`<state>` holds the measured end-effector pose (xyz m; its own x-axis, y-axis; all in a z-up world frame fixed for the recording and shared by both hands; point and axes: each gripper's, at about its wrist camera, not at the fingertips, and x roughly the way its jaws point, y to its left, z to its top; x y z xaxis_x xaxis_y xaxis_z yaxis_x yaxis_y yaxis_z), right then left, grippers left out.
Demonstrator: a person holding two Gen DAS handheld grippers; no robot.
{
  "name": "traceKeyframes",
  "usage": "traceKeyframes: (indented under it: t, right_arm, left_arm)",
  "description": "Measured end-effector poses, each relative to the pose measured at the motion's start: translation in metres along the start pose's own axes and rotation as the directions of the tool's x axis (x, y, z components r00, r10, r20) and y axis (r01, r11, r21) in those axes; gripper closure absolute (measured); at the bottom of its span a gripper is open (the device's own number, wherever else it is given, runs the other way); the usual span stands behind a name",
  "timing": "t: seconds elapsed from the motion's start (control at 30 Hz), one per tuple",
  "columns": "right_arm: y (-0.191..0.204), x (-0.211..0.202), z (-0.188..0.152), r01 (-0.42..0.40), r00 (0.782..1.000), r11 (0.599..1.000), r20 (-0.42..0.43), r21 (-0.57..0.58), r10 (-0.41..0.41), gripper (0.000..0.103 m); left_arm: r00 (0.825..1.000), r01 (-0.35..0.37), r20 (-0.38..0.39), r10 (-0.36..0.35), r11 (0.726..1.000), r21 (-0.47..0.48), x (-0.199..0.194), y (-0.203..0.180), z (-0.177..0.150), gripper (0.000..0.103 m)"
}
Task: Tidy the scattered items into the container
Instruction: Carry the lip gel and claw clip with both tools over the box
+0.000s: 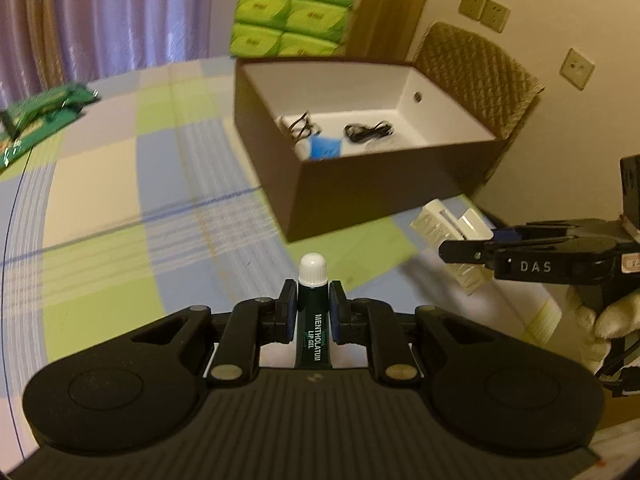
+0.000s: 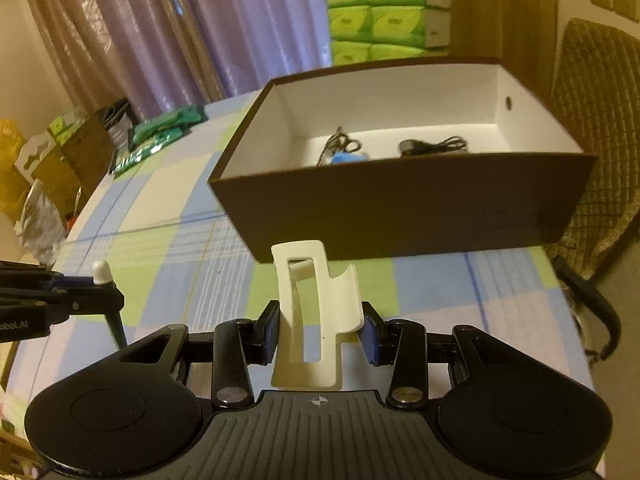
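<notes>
The left gripper [image 1: 313, 312] has its two fingers squeezed tight on a dark green lip gel tube [image 1: 313, 328]. The tube's white cap [image 1: 313, 269] pokes out past the fingertips and points toward the brown box [image 1: 360, 196]. The tube is up off the checked cloth [image 1: 120, 208], in front of the box and not yet over it.

The right gripper [image 2: 320, 334] has its fingers partly closed on a white plastic clip [image 2: 316, 320]. The clip stands tall between the blue pads [image 2: 273, 330] and leans a little. It is also in front of the box, near the box's front wall, not inside.

The box is open on top and white inside. On its floor lie two bunches of black cable [image 2: 434, 147] and something blue [image 2: 347, 157], close to the front wall.

Behind the box stands a stack of green tissue packs [image 2: 386, 12]. A woven chair [image 2: 596, 120] sits to the right of the box. Flat green packets [image 2: 160, 136] lie on the cloth far to the left of the box, and curtains [image 2: 160, 28] hang behind them.

A white glove [image 1: 600, 316] holds the right gripper, to the right of the box.
</notes>
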<state>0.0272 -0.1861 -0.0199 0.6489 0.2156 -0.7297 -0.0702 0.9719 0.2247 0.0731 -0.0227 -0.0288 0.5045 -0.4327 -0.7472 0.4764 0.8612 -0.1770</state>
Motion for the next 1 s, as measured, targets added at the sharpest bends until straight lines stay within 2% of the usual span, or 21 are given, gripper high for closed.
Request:
traceKeyframes:
  t: [0.3,0.57,0.73,1.0]
  right_arm:
    - [-0.031,-0.033,0.027,0.005,0.997,1.000,0.078,0.023,-0.007,0.065]
    - [-0.065,-0.045,0.077,0.024,0.988,1.000,0.150,-0.008,-0.022,0.065]
    - [-0.084,-0.026,0.114,0.042,0.987,0.999,0.158,-0.021,-0.038,0.065]
    - [-0.112,0.033,0.161,0.066,0.995,0.997,0.071,-0.031,-0.064,0.065]
  left_arm:
    - [0.995,0.046,0.086,-0.051,0.998,0.054,-0.001,-0.035,0.043,0.090]
    - [0.983,0.064,0.166,-0.078,0.994,0.089,0.013,-0.058,0.099,0.090]
    - [0.981,0.071,0.175,-0.086,0.993,0.090,0.040,-0.066,0.135,0.090]
    - [0.993,0.057,0.097,-0.064,0.996,0.067,0.113,-0.067,0.182,0.090]
